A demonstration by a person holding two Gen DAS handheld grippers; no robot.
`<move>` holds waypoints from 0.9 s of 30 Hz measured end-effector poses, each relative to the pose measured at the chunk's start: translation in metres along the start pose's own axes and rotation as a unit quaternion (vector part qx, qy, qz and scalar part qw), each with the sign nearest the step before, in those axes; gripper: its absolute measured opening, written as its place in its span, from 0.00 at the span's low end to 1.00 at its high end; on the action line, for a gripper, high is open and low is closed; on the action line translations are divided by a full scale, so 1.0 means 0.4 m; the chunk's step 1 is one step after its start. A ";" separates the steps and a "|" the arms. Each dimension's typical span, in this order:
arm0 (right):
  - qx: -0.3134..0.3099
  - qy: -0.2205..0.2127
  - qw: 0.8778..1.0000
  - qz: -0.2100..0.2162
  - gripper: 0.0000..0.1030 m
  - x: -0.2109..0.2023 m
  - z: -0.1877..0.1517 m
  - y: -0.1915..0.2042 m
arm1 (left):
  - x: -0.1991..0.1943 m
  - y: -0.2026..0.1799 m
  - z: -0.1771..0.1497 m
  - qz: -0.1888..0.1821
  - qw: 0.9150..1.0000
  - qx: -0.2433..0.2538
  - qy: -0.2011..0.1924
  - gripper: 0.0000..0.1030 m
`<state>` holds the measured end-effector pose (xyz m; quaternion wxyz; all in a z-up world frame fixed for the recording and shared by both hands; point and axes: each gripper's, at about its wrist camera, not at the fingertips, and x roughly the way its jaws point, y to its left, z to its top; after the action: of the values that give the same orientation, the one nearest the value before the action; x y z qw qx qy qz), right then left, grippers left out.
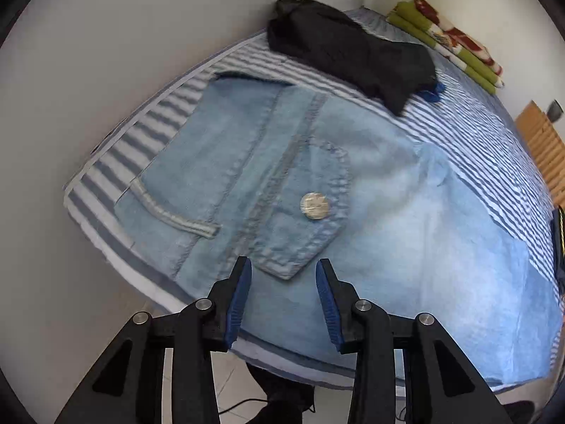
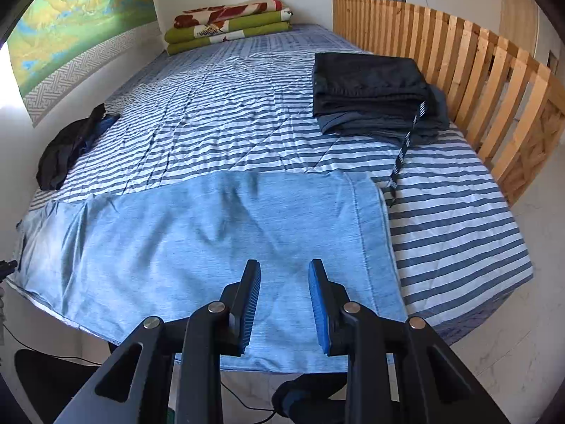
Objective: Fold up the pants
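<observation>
Light blue denim pants [image 1: 353, 190] lie flat across the near end of a striped bed. In the left wrist view I see the waist end, with a flap pocket and its metal button [image 1: 314, 205]. My left gripper [image 1: 284, 270] hovers open just over the pocket flap, with nothing between its blue pads. In the right wrist view the leg end of the pants [image 2: 219, 247] stretches to a hem at the right. My right gripper [image 2: 284, 270] is open above the legs near the bed's front edge, holding nothing.
The striped bedsheet [image 2: 247, 106] has free room beyond the pants. A crumpled black garment [image 1: 349, 49] lies by the wall. A stack of folded dark clothes [image 2: 374, 92] sits beside the wooden slatted rail [image 2: 476, 77]. Folded green blankets [image 2: 229, 24] lie at the far end.
</observation>
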<state>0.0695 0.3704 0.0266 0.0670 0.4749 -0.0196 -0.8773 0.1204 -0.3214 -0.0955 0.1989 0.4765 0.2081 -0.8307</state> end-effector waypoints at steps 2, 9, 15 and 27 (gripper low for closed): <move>0.010 0.011 1.000 0.007 0.26 0.013 -0.001 -0.014 | -0.019 -0.069 0.006 -0.033 0.999 0.020 -0.005 0.42; 0.112 0.028 0.993 0.008 0.31 0.021 -0.039 -0.207 | -0.020 -0.514 -0.045 -0.135 0.975 0.176 0.006 0.48; 0.207 0.048 0.977 0.020 0.35 0.013 -0.124 -0.381 | -0.073 -0.942 -0.230 -0.208 0.914 0.347 0.026 0.49; 0.326 0.066 0.931 0.150 0.36 0.055 -0.258 -0.444 | -0.169 -1.550 -0.661 -0.318 0.780 0.535 0.066 0.50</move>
<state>0.1265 0.5461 -0.0656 0.0406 0.5193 -0.3713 -0.7686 0.0115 0.3463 -0.0608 -0.3774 0.4667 -0.1175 -0.7911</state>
